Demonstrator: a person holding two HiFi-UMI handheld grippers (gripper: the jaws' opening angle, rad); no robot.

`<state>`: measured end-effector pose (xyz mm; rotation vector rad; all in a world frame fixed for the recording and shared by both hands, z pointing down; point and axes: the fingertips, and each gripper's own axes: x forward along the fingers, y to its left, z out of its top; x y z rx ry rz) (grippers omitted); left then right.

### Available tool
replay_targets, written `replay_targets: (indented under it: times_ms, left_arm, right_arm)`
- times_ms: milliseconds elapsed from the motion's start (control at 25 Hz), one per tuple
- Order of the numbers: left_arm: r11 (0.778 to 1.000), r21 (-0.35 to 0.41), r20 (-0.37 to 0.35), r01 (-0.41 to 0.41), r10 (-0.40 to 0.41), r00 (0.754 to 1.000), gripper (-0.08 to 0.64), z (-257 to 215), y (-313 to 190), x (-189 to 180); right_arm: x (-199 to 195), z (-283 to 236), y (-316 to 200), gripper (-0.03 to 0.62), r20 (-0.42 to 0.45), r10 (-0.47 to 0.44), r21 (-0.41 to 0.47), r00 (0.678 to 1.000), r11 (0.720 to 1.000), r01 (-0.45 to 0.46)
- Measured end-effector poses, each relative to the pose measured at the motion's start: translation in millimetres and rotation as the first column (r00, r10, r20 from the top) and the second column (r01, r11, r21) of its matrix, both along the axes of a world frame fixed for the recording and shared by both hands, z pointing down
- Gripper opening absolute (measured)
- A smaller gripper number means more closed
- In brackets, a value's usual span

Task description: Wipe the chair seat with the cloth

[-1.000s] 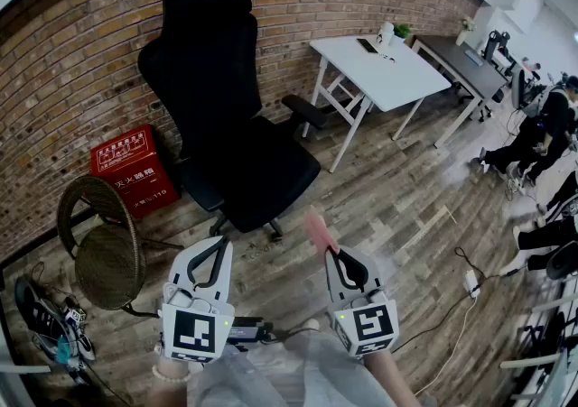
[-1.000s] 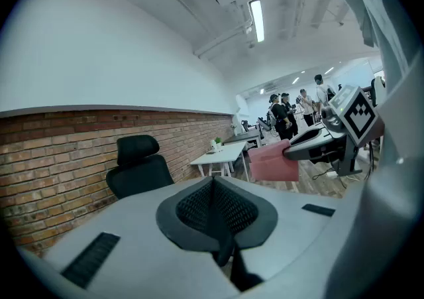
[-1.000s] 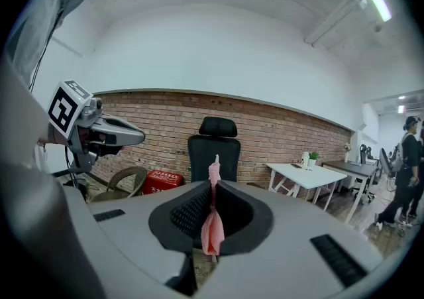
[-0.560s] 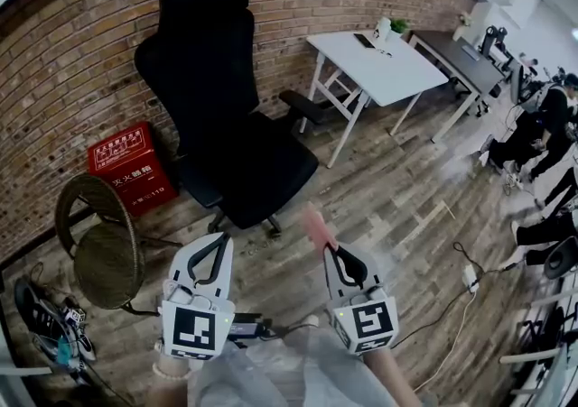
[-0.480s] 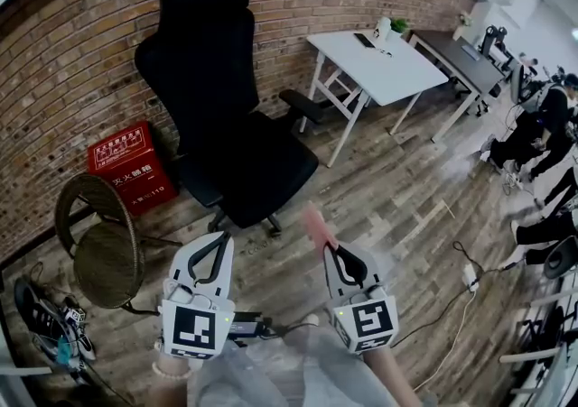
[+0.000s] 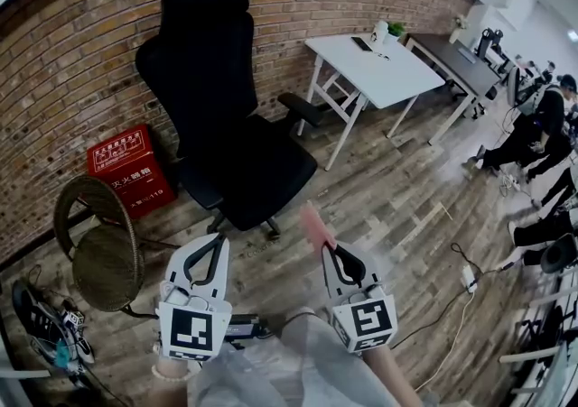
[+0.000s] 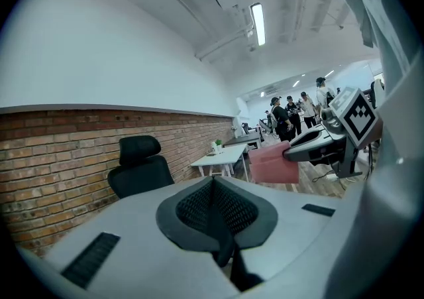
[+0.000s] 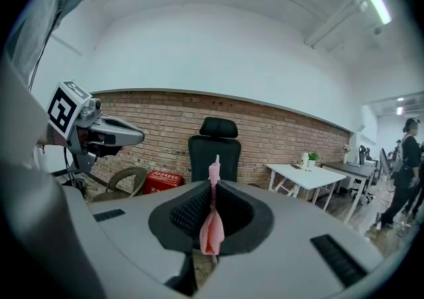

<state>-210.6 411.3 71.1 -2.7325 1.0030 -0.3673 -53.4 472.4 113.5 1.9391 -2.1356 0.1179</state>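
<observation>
A black high-back office chair [image 6: 230,116] stands against the brick wall, its seat [image 6: 262,171] bare; it also shows in the left gripper view [image 7: 140,170] and the right gripper view [image 8: 215,152]. My right gripper [image 6: 336,254] is shut on a pink cloth [image 6: 316,225], which sticks up from between the jaws [image 8: 212,215] and shows folded in the left gripper view [image 7: 273,162]. My left gripper [image 6: 213,250] is shut with nothing in it. Both grippers hang in front of the chair, well short of the seat.
A red box [image 6: 131,169] and a round wicker chair [image 6: 101,252] stand left of the office chair. A white table [image 6: 379,67] and a dark desk [image 6: 461,58] lie to the right. Cables [image 6: 452,306] run over the wooden floor; shoes [image 6: 41,324] lie at far left. People sit at right.
The view has shifted slightly; both grippers hold nearly the same place, the cloth still held in the right one.
</observation>
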Motion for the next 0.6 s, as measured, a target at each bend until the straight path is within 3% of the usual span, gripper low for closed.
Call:
replay_targets:
  times_ms: [360, 600]
  left_arm:
    - [1.000, -0.005, 0.002, 0.012, -0.012, 1.000, 0.018, 1.6, -17.5, 12.6]
    - [0.999, 0.011, 0.002, 0.037, -0.037, 0.999, 0.018, 2.4, -52.5, 44.5]
  right_arm:
    - [12.9, 4.6, -18.5, 0.049, 0.003, -0.015, -0.011, 1.000, 1.000, 0.015]
    - [46.2, 12.5, -57.3, 0.049, 0.025, -0.033, -0.010, 0.999, 0.999, 0.034]
